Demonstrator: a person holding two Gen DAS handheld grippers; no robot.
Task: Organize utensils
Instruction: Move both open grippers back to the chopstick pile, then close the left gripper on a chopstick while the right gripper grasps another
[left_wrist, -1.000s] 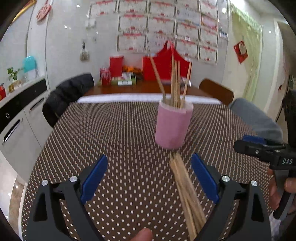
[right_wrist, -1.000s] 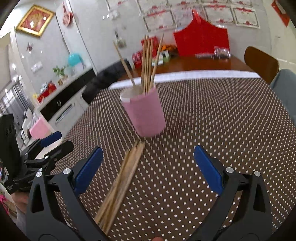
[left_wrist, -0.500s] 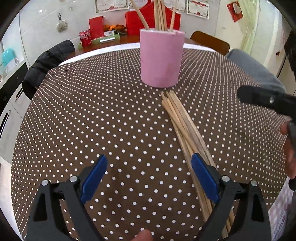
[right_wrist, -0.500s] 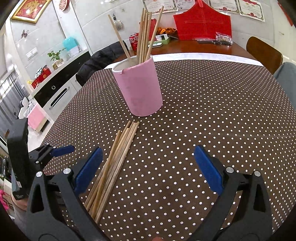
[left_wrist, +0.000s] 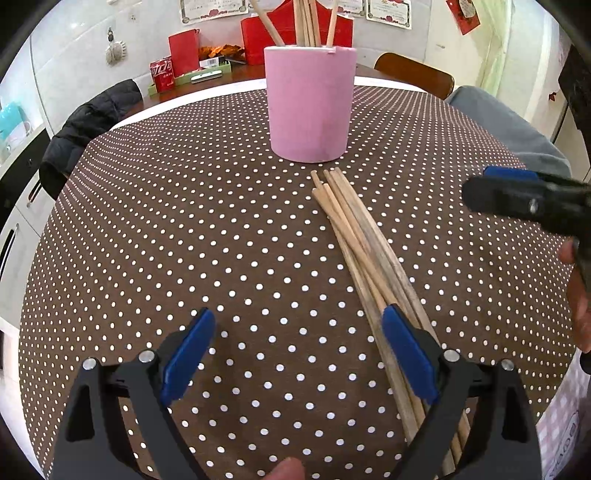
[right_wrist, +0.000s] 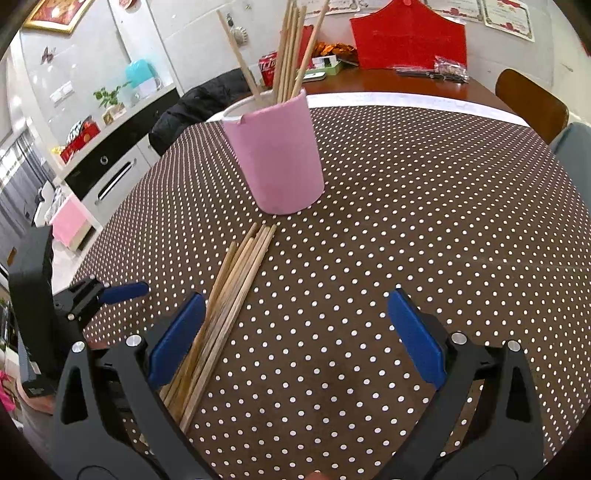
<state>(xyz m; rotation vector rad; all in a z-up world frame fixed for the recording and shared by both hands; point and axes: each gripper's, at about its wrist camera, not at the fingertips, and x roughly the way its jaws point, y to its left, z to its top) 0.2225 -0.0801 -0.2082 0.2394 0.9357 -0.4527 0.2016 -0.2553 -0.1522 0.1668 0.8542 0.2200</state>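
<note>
- Left gripper (left_wrist: 297, 358): lowest in the left wrist view, its blue-padded fingers (left_wrist: 188, 356) spread wide apart with nothing between them, above the dotted cloth. The right-hand finger overlaps the near end of the loose chopsticks in the picture; I cannot tell whether it touches them.
- Right gripper (right_wrist: 295, 338): lowest in the right wrist view, fingers likewise wide apart and empty. Its left-hand finger sits over the near end of the same bundle. This gripper also shows at the right edge of the left wrist view.
- Loose chopsticks (left_wrist: 364, 251): a bundle of plain pale wooden sticks, slim and straight, slightly greyed along some lengths, lying flat and nearly parallel. In the left wrist view they run from lower right up toward centre; in the right wrist view (right_wrist: 231, 295) from lower left up toward centre. Their far tips fan slightly and stop just short of the cup.
- Tabletop (left_wrist: 184, 240): covered by a brown cloth with small white dots.
- Pink cup (left_wrist: 309, 105): a matte cylindrical holder standing upright at upper centre, with a small notch in the rim.
- Chopsticks in the cup (right_wrist: 288, 55): several of the same pale sticks standing inside, leaning at different angles, one tilted sharply left.
</note>
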